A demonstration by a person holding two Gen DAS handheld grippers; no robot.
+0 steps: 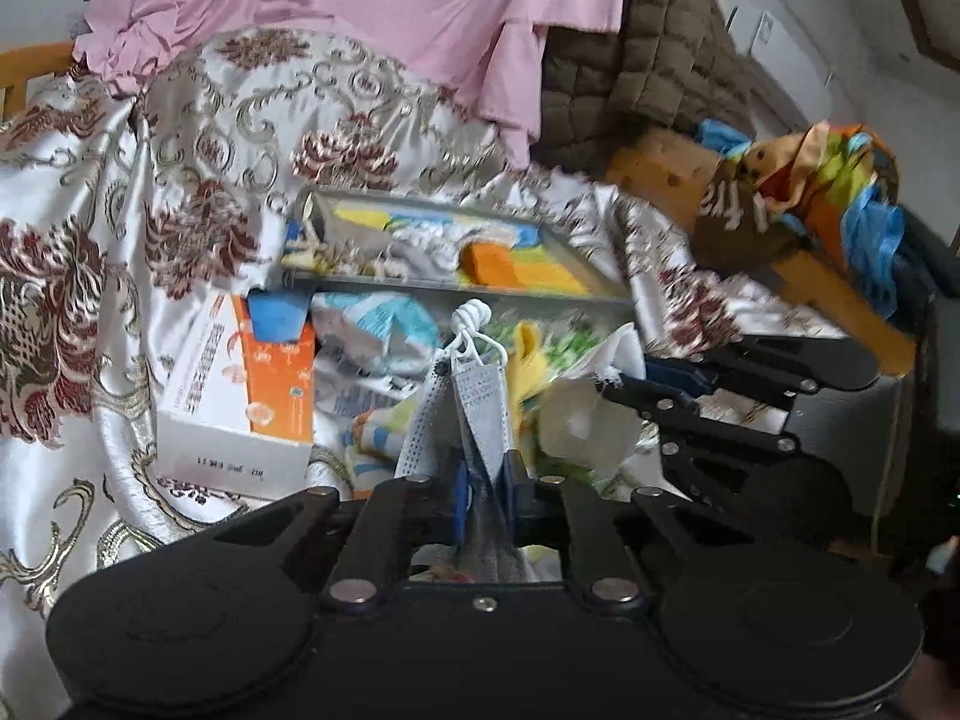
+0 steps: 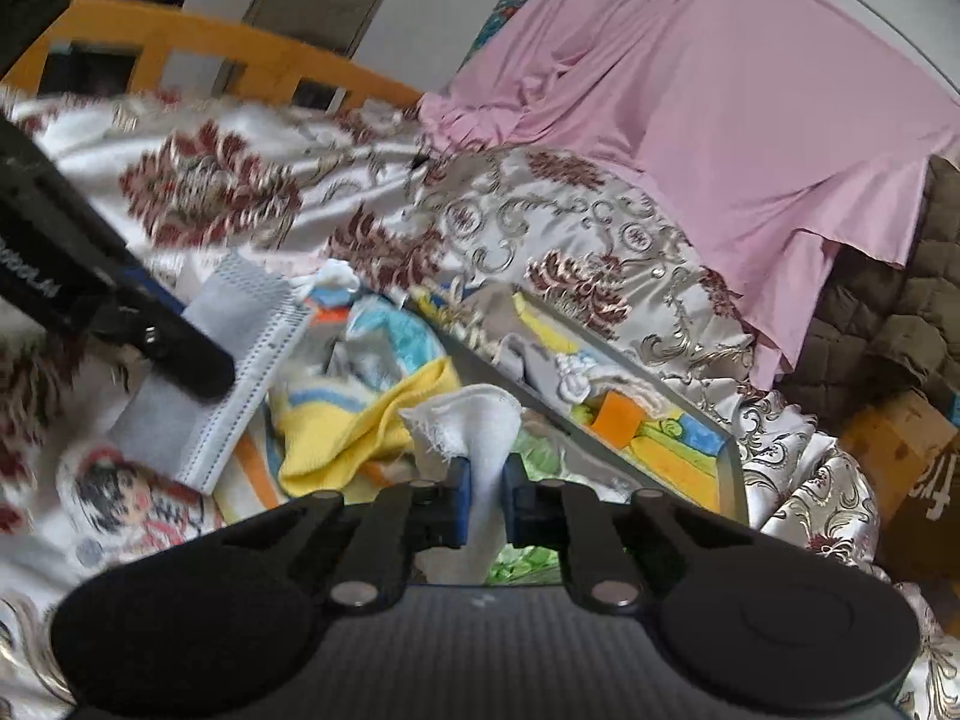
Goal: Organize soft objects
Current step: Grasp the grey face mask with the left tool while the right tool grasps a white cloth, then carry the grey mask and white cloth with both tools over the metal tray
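Observation:
My left gripper (image 1: 483, 480) is shut on a grey-white pleated face mask (image 1: 474, 408), whose knotted ear loops stick up above the jaws. From the right wrist view, the same left gripper (image 2: 207, 369) comes in from the left, clamped on the mask (image 2: 240, 348). My right gripper (image 2: 483, 480) is shut on a white frayed cloth (image 2: 474, 432). It also shows at the right of the left wrist view (image 1: 606, 387), holding that cloth (image 1: 585, 420). Under both lies a heap of soft things, including a yellow cloth (image 2: 360, 426). Behind is a grey tray (image 1: 456, 288) holding an orange sponge (image 1: 492, 261).
Everything rests on a floral satin bedspread (image 1: 198, 138). An orange-and-white carton (image 1: 240, 396) lies to the left of the heap. A pink sheet (image 1: 390, 6) and a brown quilt (image 1: 636, 78) are piled behind. Colourful cloths (image 1: 828, 180) hang over a wooden frame at right.

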